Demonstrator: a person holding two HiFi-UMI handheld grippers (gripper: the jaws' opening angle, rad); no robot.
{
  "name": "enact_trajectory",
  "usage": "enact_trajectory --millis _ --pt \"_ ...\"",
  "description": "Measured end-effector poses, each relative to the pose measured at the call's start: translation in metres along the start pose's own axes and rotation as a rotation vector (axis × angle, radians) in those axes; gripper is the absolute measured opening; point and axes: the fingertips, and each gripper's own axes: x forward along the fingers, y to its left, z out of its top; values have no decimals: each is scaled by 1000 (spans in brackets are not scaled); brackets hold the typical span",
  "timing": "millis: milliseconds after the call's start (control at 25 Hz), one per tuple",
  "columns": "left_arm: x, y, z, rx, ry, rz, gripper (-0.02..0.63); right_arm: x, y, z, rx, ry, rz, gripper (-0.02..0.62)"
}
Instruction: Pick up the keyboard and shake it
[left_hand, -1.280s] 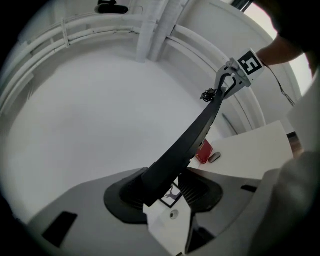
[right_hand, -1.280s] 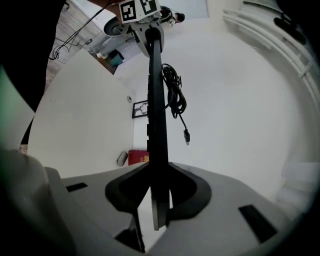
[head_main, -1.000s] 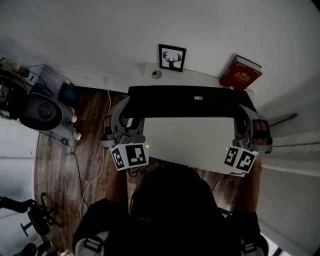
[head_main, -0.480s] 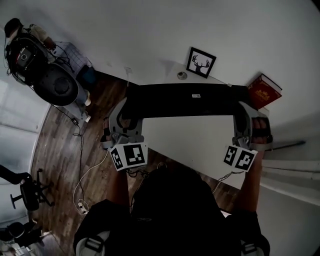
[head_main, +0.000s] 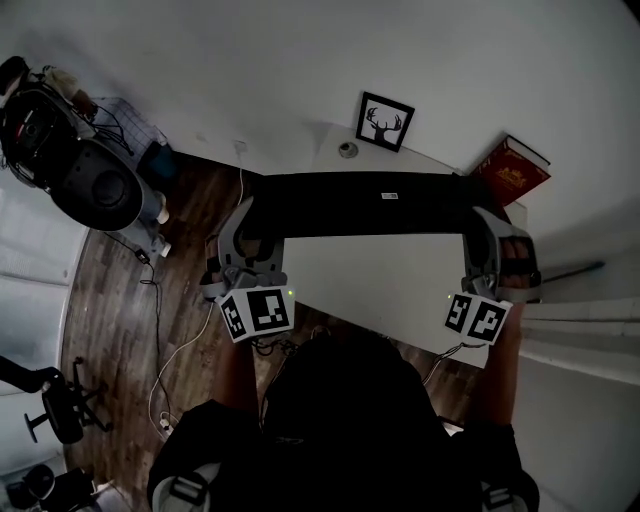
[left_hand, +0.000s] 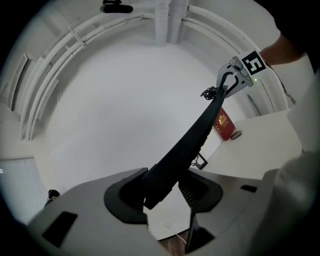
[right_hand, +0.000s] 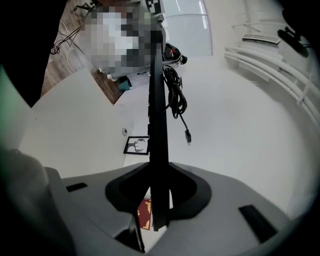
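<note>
The left gripper (left_hand: 162, 192) is clamped on the left end of a black keyboard (head_main: 370, 203), and the right gripper (right_hand: 157, 200) is clamped on its right end. The keyboard is lifted off the white desk (head_main: 390, 285) and spans level above the desk's far side. A small white label shows on the face turned upward. A dark cable (right_hand: 177, 102) dangles from the keyboard. At the desk's far edge by the wall are a framed deer picture (head_main: 385, 122) and a red book (head_main: 515, 170).
</note>
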Motion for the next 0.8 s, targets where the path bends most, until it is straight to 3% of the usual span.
enact_trajectory --millis 320,560,800 --pt "21 -42 8 2 -56 -144 186 -30 28 -34 22 137 53 109" --pt "30 -92 4 11 -69 -300 186 -63 71 -58 59 249 147 109" --pt "28 -136 -4 31 -61 -406 186 -87 114 -75 119 327 229 109"
